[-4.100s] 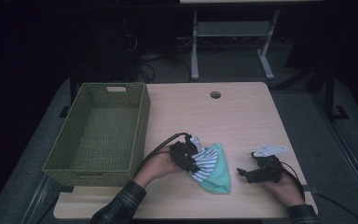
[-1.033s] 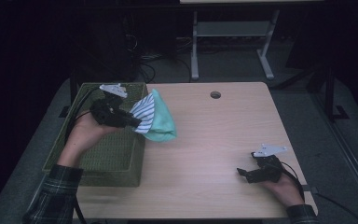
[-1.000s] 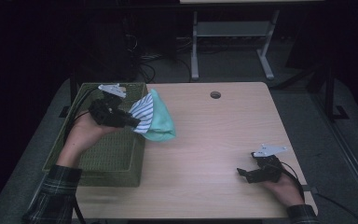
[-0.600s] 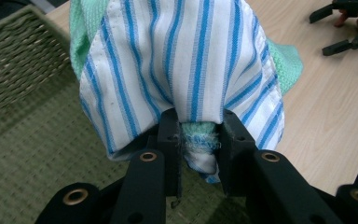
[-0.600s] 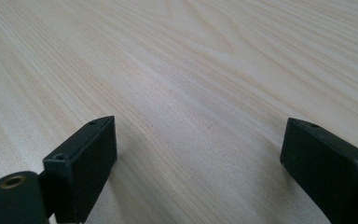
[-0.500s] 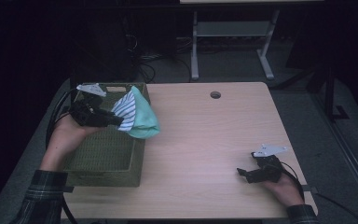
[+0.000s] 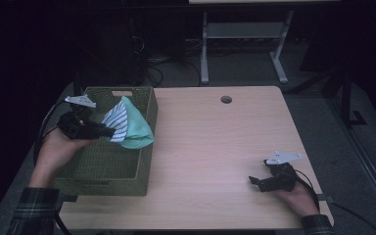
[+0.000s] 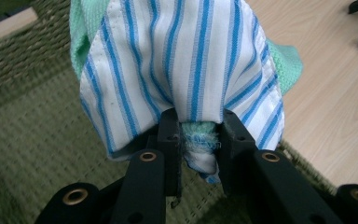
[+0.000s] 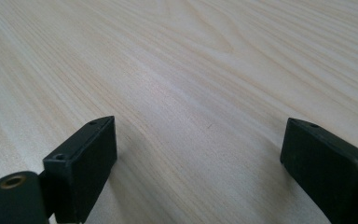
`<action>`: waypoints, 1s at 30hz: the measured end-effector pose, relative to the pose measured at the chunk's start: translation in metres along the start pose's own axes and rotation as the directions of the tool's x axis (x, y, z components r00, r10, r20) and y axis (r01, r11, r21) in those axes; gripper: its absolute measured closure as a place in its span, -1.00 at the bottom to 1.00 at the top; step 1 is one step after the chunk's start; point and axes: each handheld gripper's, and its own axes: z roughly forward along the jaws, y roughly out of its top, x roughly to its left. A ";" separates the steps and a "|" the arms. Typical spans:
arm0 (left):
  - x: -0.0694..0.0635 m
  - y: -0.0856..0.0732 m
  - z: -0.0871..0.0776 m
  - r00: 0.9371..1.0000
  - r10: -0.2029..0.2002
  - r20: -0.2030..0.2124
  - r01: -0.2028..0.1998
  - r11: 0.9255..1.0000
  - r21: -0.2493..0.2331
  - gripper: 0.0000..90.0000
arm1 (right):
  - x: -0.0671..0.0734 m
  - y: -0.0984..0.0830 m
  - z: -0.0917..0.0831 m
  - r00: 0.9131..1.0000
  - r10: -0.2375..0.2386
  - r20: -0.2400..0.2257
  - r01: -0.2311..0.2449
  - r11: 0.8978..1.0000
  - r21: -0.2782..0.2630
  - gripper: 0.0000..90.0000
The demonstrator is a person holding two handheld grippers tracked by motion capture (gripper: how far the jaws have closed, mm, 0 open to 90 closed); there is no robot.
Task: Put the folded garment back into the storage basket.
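A bundle of cloth [image 7: 127,127], blue-striped white on one side and mint green on the other, hangs above the woven green basket [image 7: 142,171] at the table's left. My left gripper [image 7: 108,132] is shut on it, held over the basket's interior. In the left gripper view the striped cloth [image 8: 182,65] bunches between the two black jaws of the left gripper [image 8: 199,135], with green basket weave below. My right gripper [image 7: 252,182] rests on the table near the front right, open, and in the right gripper view the right gripper [image 9: 198,154] has only bare wood between its jaws.
The light wooden table [image 7: 215,142] has a round cable hole [image 7: 226,100] near its far edge. A white metal stand [image 7: 245,34] and cables sit on the dark floor behind. The basket's right wall borders the table's open middle.
My left gripper has carried the cloth leftward, from the basket's right rim to above its inside. The right gripper has stayed still.
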 end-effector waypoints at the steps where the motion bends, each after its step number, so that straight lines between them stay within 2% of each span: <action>1: 0.002 -0.003 -0.001 1.000 -0.003 -0.006 0.003 1.000 0.003 0.62 | 0.000 0.000 0.000 1.000 0.000 0.000 0.000 1.000 0.000 -0.77; 7: 0.012 -0.020 -0.001 0.998 -0.044 -0.033 0.044 0.999 0.011 0.62 | 0.000 0.000 0.000 1.000 -0.006 0.002 0.006 1.000 0.000 -0.77; 16: 0.028 -0.038 0.008 0.993 -0.105 -0.048 0.106 0.994 0.018 0.62 | 0.000 0.000 0.000 1.000 0.001 0.001 -0.001 1.000 0.001 -0.77; 23: 0.037 -0.052 0.022 0.989 -0.135 -0.055 0.137 0.989 0.050 0.62 | 0.000 0.000 0.000 1.000 0.002 0.001 -0.002 1.000 0.001 -0.77; 27: 0.041 -0.060 0.032 0.987 -0.154 -0.045 0.156 0.986 0.053 0.62 | 0.000 0.000 0.000 1.000 -0.003 0.001 0.003 1.000 0.002 -0.77; 30: 0.044 -0.065 0.039 0.987 -0.155 -0.051 0.158 0.985 0.065 0.62 | 0.000 0.000 0.000 1.000 0.002 0.001 -0.002 1.000 0.001 -0.77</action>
